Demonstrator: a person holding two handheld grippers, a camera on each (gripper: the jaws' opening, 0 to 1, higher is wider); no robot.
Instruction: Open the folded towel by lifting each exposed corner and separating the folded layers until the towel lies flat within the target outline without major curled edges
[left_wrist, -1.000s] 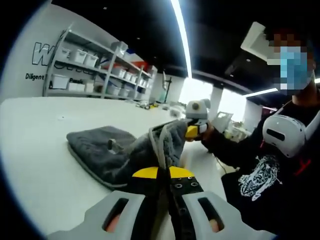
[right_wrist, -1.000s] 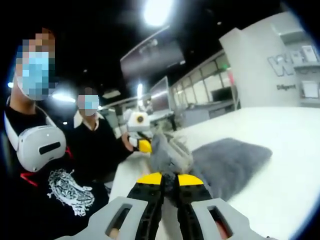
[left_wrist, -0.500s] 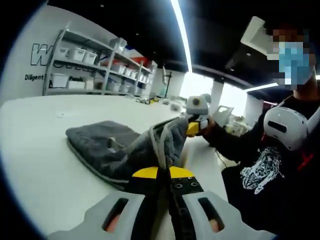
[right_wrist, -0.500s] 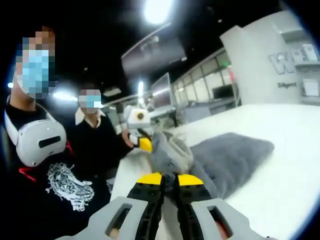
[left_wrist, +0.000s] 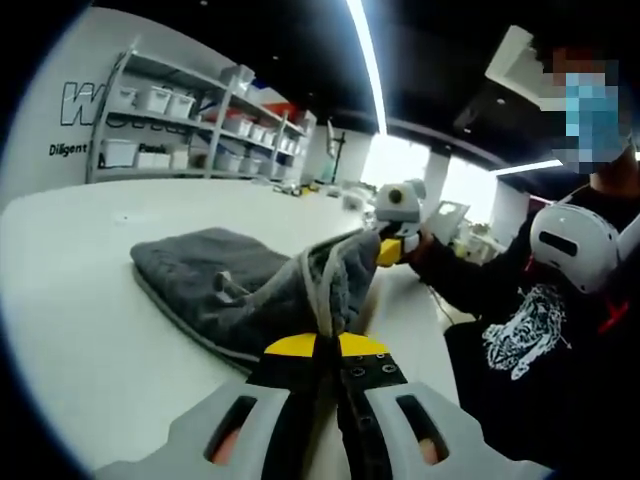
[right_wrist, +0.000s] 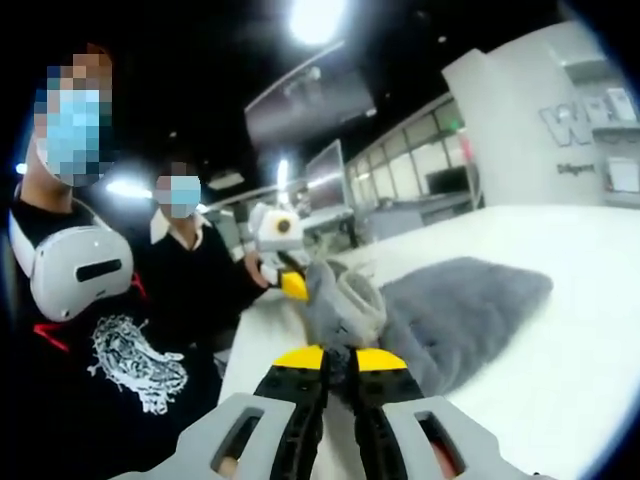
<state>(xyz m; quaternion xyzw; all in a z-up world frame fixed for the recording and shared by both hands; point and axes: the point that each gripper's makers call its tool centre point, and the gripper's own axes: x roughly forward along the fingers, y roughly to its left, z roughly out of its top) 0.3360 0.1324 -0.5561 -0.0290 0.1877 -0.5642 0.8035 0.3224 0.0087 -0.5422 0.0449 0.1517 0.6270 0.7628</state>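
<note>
A grey folded towel (left_wrist: 215, 275) lies on the white table (left_wrist: 70, 300), its near edge lifted off the surface. My left gripper (left_wrist: 326, 342) is shut on one raised corner of the towel. In the same view the right gripper (left_wrist: 390, 250), with yellow tips, pinches the other raised corner further off. In the right gripper view my right gripper (right_wrist: 340, 356) is shut on a bunched corner of the towel (right_wrist: 460, 310), and the left gripper (right_wrist: 288, 283) holds the far corner. The towel edge hangs stretched between the two.
A person in a black printed shirt (left_wrist: 530, 340) with a white headset at the chest stands close at the table's edge. A second person (right_wrist: 185, 270) stands behind. Shelves with white bins (left_wrist: 170, 130) line the far wall. The white table (right_wrist: 560, 370) runs wide beyond the towel.
Both grippers keep their hold on the towel corners. The other gripper sits slightly further away in each view, and the towel edge between them looks a little more stretched.
</note>
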